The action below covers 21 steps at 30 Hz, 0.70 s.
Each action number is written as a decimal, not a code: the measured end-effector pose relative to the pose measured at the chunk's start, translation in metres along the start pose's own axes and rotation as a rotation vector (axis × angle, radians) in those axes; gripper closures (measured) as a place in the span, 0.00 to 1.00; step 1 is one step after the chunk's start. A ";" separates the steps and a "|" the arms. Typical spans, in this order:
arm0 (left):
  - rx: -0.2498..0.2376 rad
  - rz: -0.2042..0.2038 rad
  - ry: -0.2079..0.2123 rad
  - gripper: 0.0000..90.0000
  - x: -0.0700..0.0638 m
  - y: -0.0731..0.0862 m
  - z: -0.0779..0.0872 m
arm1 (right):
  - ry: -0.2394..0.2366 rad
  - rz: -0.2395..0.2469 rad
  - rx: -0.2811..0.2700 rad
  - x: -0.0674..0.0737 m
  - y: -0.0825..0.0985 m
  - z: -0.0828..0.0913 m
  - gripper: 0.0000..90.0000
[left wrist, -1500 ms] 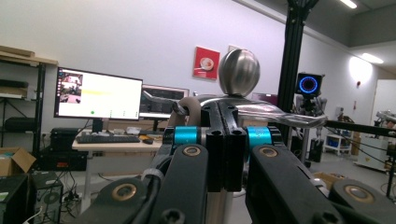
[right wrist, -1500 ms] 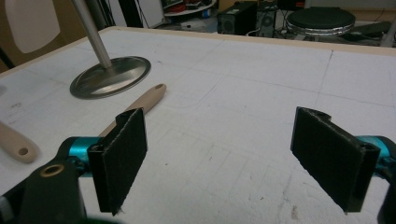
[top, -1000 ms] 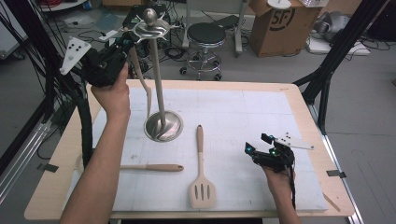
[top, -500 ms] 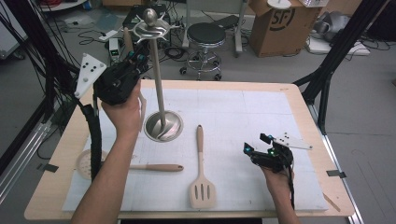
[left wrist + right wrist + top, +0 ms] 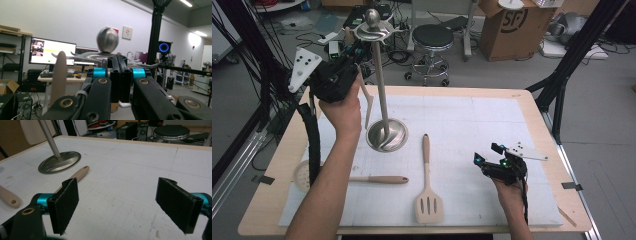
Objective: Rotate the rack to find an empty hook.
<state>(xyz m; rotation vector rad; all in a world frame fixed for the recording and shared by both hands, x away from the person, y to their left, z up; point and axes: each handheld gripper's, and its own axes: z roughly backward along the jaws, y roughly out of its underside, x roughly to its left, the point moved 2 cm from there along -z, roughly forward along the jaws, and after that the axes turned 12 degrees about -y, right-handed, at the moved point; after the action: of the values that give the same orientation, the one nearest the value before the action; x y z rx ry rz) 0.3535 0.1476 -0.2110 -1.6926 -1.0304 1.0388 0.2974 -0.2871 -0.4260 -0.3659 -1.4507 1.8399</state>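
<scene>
- my left gripper [image 5: 354, 60] is raised beside the top of the metal stand [image 5: 382, 100], just under its ball knob [image 5: 107, 40] and the curved hooks [image 5: 377, 32] that spread out below it
- in the left gripper view my jaws stand pressed together, closed right up in front of the knob; a pale utensil handle [image 5: 58, 75] stands upright just to their left, but whether the pads pinch any part of it i cannot tell
- in the high view that slim beige utensil [image 5: 368, 105] hangs down from my left gripper, alongside the stand's pole and above its round base [image 5: 387, 136]
- my right gripper [image 5: 489, 157] rests low over the right part of the white mat [image 5: 472, 120], well apart from the stand
- its jaws are spread wide with nothing between the pads [image 5: 65, 202], just bare mat
- a slotted spatula [image 5: 428, 200] lies on the mat between my two hands, its handle pointing toward the stand's base
- a second wooden-handled utensil [image 5: 377, 179] lies crosswise near the front left, its round head [image 5: 303, 175] partly behind my left forearm
- the mat sits on a wooden table [image 5: 537, 100]
</scene>
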 end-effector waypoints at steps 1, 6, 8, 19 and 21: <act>0.003 0.009 -0.008 1.00 0.003 0.000 -0.001 | 0.000 0.000 0.000 0.000 0.000 0.000 0.20; 0.029 0.030 -0.020 1.00 0.013 0.000 -0.008 | 0.001 0.001 0.003 0.000 0.000 -0.001 0.20; 0.033 0.033 -0.022 1.00 0.013 -0.001 -0.010 | -0.001 -0.002 0.007 0.000 0.000 -0.001 0.20; 0.054 0.038 -0.028 1.00 0.016 0.000 -0.010 | 0.001 0.002 0.005 0.000 0.000 -0.001 0.20; 0.049 0.033 -0.017 1.00 0.011 0.004 -0.007 | 0.000 0.001 0.007 0.001 0.001 -0.001 0.20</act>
<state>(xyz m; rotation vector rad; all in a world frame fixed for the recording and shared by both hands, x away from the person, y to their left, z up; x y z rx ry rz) 0.3641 0.1554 -0.2150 -1.6684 -0.9829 1.0927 0.2974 -0.2860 -0.4266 -0.3631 -1.4440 1.8459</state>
